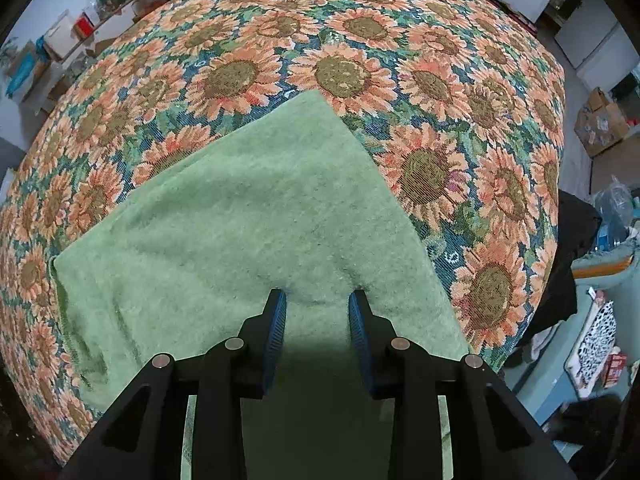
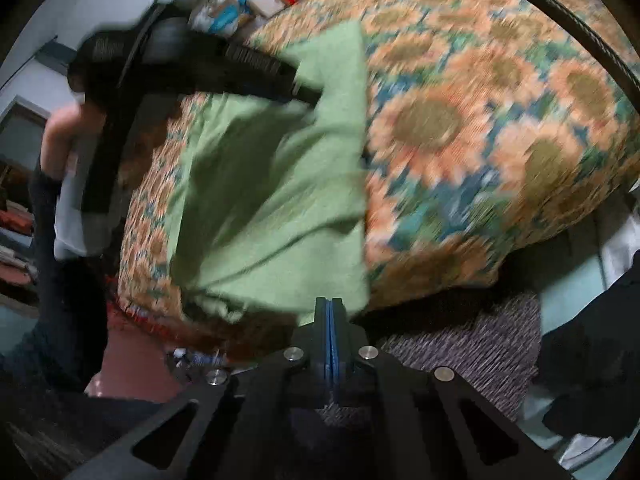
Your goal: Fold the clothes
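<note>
Sunflower tablecloth [image 1: 420, 60], green towel [image 1: 248, 216], cluttered rm

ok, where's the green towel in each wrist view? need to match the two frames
Left wrist: green towel fills the lower centre, flat on the cloth, the left gripper open with its tips on it.
Right wrist: it runs from upper centre to bottom centre, rumpled, the right gripper shut at its near edge; blurred.
Shared landmark: sunflower tablecloth, to the towel's right in both.

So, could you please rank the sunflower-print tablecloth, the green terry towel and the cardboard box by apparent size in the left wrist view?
1. Sunflower-print tablecloth
2. Green terry towel
3. Cardboard box, though it sits much farther from the camera.
</note>
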Tool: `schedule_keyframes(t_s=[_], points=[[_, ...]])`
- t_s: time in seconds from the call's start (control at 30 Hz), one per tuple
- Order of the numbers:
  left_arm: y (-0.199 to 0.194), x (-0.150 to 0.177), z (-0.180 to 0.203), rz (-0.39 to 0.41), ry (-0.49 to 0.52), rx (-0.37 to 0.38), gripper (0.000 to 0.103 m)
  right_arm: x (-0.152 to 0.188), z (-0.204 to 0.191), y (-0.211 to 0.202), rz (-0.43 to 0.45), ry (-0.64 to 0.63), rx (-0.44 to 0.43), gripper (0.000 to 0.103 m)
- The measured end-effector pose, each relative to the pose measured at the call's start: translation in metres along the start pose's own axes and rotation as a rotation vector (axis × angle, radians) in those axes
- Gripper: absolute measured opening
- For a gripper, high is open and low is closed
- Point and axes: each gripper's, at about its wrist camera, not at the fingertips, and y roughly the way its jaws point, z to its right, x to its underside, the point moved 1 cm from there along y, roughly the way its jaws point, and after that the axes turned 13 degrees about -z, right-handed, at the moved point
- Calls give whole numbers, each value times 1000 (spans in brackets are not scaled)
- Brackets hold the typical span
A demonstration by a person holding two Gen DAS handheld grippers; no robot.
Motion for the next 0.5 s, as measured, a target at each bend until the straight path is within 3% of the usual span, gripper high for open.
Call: schedule_keyframes(t_s=[0.07,0.23,0.43,0.5], points=[[1,-4,0,-4,5,2,34,-11,2,-12,59,-1,-1,9],[6,-22,2,-35,16,-7,35,-19,-22,-13,63,-152,226,27],[3,-35,5,-83,21,-10,35,-27,-37,9,-9,-218,312,28],[2,-37,4,-83,21,-5,34,-32,-42,9,4,-239,313,28]])
